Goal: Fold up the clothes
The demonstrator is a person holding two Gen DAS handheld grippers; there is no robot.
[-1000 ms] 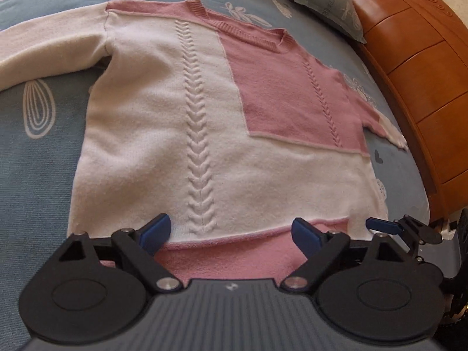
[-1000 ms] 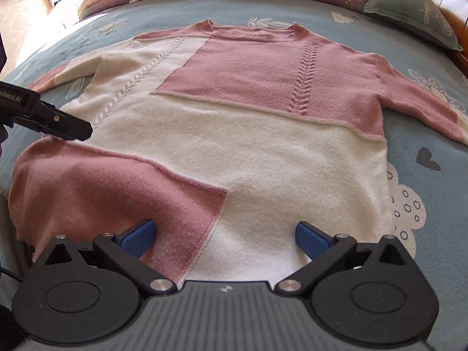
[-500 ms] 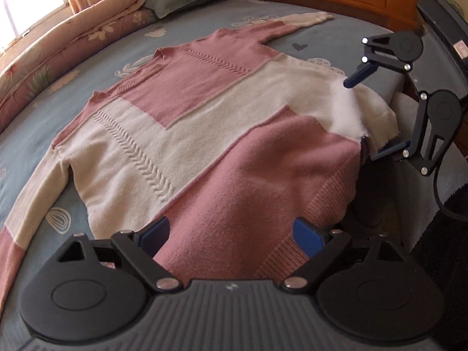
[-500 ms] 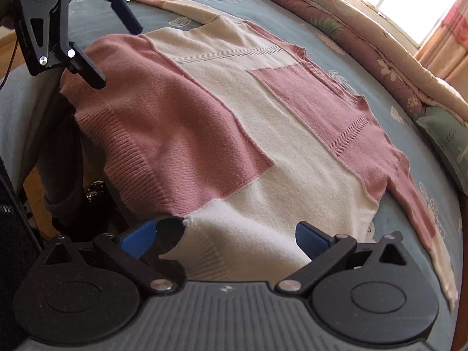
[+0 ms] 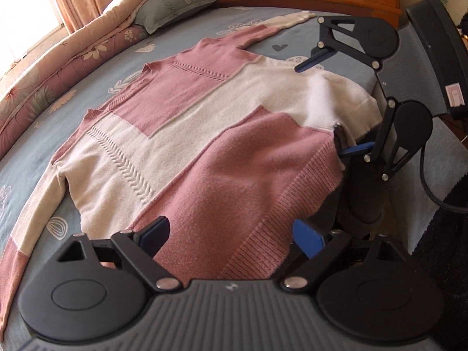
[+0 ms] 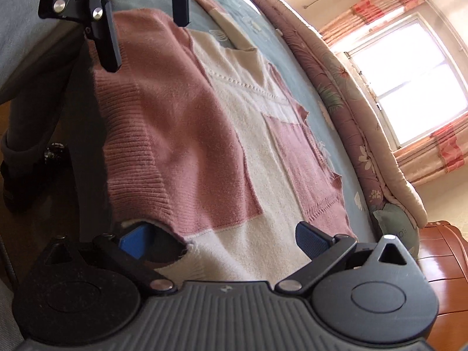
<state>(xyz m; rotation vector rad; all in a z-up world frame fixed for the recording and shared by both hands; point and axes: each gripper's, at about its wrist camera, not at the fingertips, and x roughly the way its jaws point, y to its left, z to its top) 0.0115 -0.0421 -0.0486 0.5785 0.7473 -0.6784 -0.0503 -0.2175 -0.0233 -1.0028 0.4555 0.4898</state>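
Two colours patch my sweater (image 5: 187,134), pink and cream, spread flat on the bed (image 5: 96,67), ribbed hem draping over the edge. My left tool (image 5: 231,235) and right tool (image 6: 225,238) both gape wide around that hem.

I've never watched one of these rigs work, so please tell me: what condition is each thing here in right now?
Pink and cream knit sweater: spread flat, unfolded, hem overhanging the bed edge.
Left gripper: open, straddling the pink hem.
Right gripper: open, straddling the cream hem corner.
Grey-green pillow: lying by the headboard.
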